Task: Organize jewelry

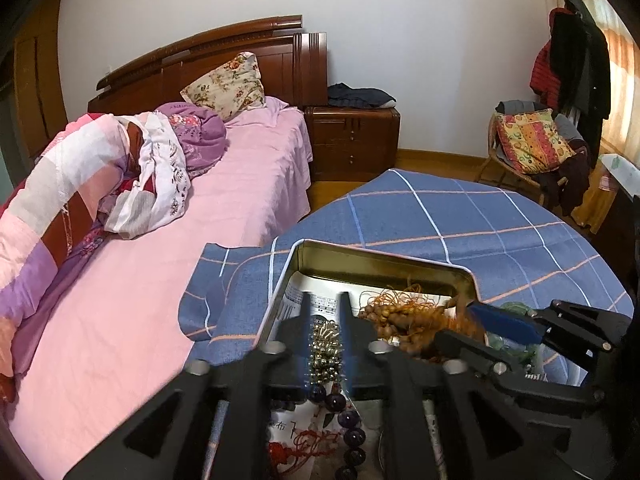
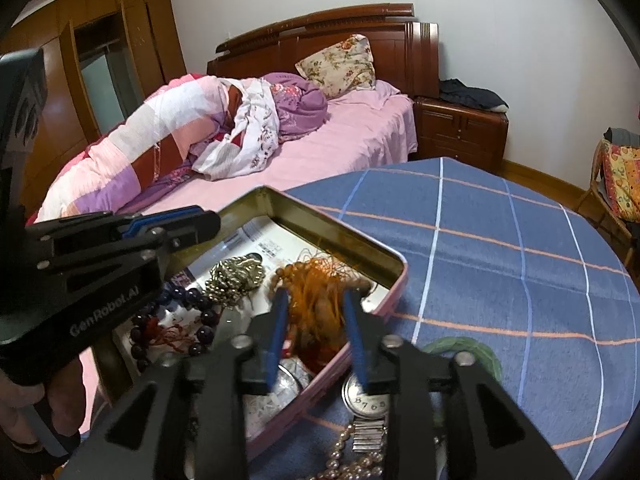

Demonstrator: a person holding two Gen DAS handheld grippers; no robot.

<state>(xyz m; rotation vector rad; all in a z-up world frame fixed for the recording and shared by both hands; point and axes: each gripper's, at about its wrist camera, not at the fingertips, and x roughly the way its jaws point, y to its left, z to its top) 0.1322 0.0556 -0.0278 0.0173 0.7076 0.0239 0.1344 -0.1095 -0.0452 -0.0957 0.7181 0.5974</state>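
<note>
A pink tin box (image 2: 352,312) with a gold inside (image 1: 384,268) stands on the blue checked cloth. In it lie a silver bead chain (image 2: 234,280), a purple bead bracelet (image 2: 196,300) and a brown bead string with an orange tassel (image 2: 316,300). My left gripper (image 1: 326,316) is over the silver chain (image 1: 326,352), its jaws narrowly apart around it. My right gripper (image 2: 316,316) is open, its fingers either side of the orange tassel. A wristwatch (image 2: 366,402), a pearl string (image 2: 348,460) and a green bangle (image 2: 476,350) lie on the cloth beside the box.
The cloth-covered round table (image 2: 500,240) stands beside a bed with a pink sheet (image 1: 160,280) and a bundled quilt. A wooden nightstand (image 1: 352,136) is behind, and a chair with cushions (image 1: 532,144) is at the right.
</note>
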